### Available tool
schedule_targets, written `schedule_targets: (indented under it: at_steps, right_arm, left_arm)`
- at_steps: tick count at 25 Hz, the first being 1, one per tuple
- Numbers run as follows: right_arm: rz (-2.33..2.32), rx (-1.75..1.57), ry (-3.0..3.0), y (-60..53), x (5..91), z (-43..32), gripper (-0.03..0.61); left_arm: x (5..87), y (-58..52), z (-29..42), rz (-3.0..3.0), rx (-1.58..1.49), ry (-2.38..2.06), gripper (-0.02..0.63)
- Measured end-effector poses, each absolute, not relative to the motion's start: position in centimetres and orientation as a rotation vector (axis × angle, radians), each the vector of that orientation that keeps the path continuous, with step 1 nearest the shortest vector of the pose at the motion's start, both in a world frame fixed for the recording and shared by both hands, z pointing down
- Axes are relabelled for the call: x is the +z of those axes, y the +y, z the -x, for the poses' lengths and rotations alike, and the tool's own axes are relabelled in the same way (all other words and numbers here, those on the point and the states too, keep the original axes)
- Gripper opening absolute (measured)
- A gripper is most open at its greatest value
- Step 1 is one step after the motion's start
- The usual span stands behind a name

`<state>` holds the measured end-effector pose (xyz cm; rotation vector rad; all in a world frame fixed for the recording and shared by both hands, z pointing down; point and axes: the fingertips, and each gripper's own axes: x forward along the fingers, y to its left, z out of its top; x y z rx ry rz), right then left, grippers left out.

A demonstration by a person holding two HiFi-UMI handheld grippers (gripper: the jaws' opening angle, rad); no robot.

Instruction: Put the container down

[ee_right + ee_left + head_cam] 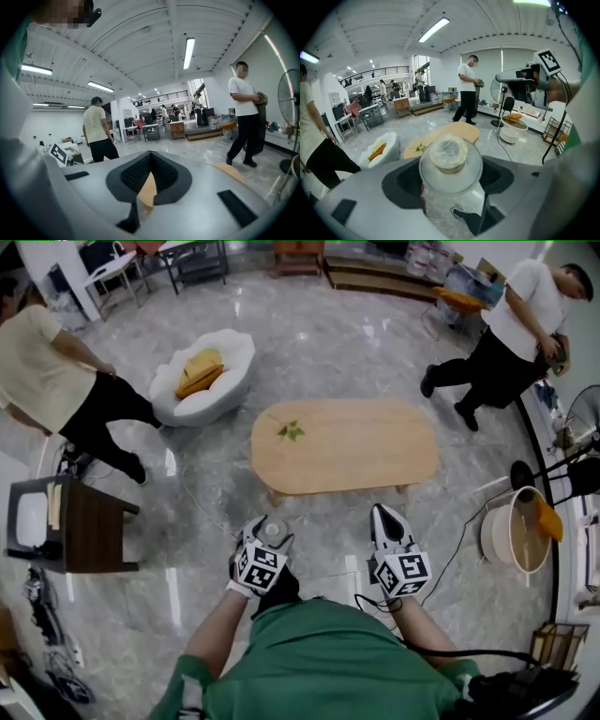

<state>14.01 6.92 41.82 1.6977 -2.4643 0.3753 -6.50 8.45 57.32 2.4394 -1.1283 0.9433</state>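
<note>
Grasped upright in left claw (270, 532) at lower centre: clear lidded glass jar (450, 161); oval light-wood worktop (347, 451) just above, slightly right; right claw (387, 523) clenched, empty.

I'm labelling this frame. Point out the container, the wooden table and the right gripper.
container (450, 169): left gripper view, on its clear round lid.
wooden table (356, 451): head view, on the bare middle of its top.
right gripper (150, 154): right gripper view, where the tips of its jaws meet.
</note>
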Motion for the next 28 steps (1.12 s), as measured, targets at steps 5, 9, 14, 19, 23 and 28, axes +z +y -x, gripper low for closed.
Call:
schedule_targets:
  at_steps: [5,9,14,19,23,28]
  right_arm:
    - [-1.719,0.366,-2.402,2.1,41.8,-11.3,0.014]
    - [-1.762,0.369,-2.358,-1.2,41.6,-10.1,0.014]
    - [-1.756,0.376,-2.331,-3.3,42.0,-8.6,0.014]
    - [-1.744,0.396,-2.315,-4.9,43.0,-8.8,0.014]
    - [-1.738,0.434,-2.320,-6.2,44.2,-9.4,0.014]
    - [-1.698,0.494,-2.370,-8.7,45.9,-10.6,0.014]
  left_arm:
    - [58.8,2.8,9.5,-2.447,0.961,-1.073,0.346]
    - [59.5,-1.1,11.3,-2.462,0.979,-1.049,0.347]
    - [60.5,-4.4,12.1,-2.477,0.987,-1.024,0.345]
    - [62.4,-6.5,11.4,-2.475,0.994,-0.996,0.346]
    - [63.7,-7.7,10.2,-2.488,0.999,-0.974,0.347]
    - [65.0,-9.7,7.8,-2.498,1.033,-0.973,0.347]
